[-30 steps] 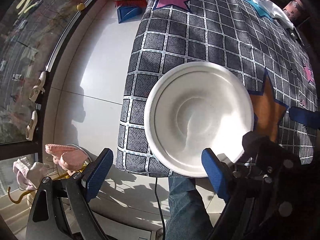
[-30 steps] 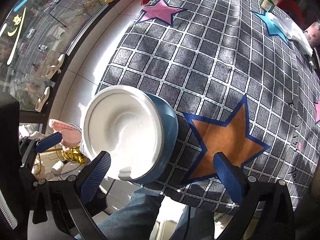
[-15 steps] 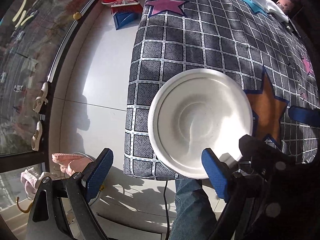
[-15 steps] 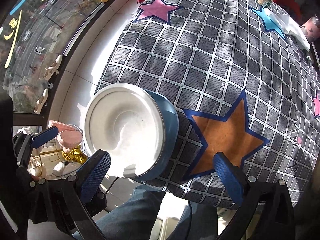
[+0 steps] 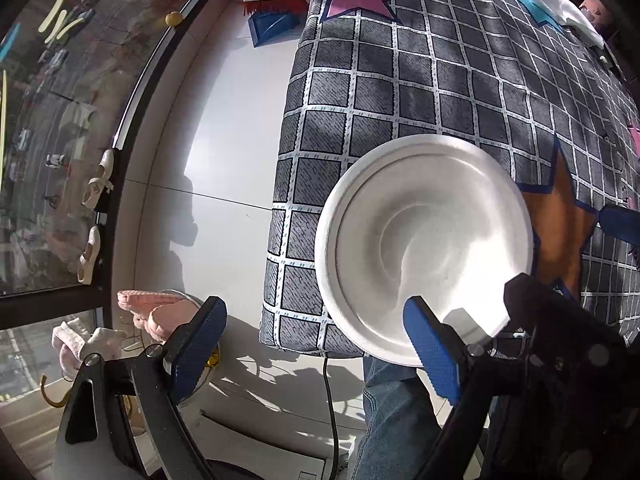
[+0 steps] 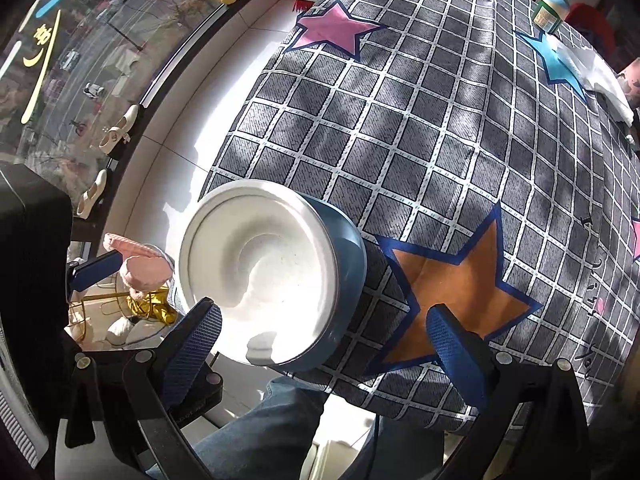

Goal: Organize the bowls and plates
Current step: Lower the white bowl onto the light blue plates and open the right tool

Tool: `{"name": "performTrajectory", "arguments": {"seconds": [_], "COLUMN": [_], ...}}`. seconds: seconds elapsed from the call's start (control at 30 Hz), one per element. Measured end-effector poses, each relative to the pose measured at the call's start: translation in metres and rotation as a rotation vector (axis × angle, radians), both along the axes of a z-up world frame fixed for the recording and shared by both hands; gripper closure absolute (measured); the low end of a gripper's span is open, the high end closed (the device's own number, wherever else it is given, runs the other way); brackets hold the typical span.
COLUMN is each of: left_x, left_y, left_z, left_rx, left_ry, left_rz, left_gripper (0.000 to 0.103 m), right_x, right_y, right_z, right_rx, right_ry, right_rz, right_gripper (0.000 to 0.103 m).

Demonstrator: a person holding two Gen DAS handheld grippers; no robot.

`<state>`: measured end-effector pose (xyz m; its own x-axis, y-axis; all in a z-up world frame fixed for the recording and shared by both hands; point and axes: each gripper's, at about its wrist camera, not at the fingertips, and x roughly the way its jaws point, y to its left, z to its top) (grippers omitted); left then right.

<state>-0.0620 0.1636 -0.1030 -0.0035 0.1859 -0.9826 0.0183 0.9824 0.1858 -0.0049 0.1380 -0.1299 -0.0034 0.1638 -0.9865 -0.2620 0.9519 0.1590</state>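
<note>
Blue bowl (image 6: 344, 248) with white plate (image 5: 424, 248) lying on it sits at near corner of checked tablecloth (image 5: 440, 88), beside orange star (image 6: 452, 280); left gripper (image 5: 316, 348) and right gripper (image 6: 324, 344) both splayed wide above it, gripping nothing.

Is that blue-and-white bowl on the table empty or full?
Empty. The bowl sits upright near the edge of the checked tablecloth, and its white inside is bare in both views.
</note>
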Motion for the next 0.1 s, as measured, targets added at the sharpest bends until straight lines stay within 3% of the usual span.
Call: {"name": "performTrajectory", "arguments": {"seconds": [0.1], "left_x": [0.0022], "left_y": [-0.0027], "left_z": [0.0027], "left_rx": [0.004], "left_ry": [-0.002], "left_rz": [0.031], "left_gripper": [0.011], "right_x": [0.0063], "right_y": [-0.0054], "right_z": [-0.0028], "right_rx": [0.041], "right_ry": [0.023], "right_rz": [0.026], "right_gripper": [0.0]}}
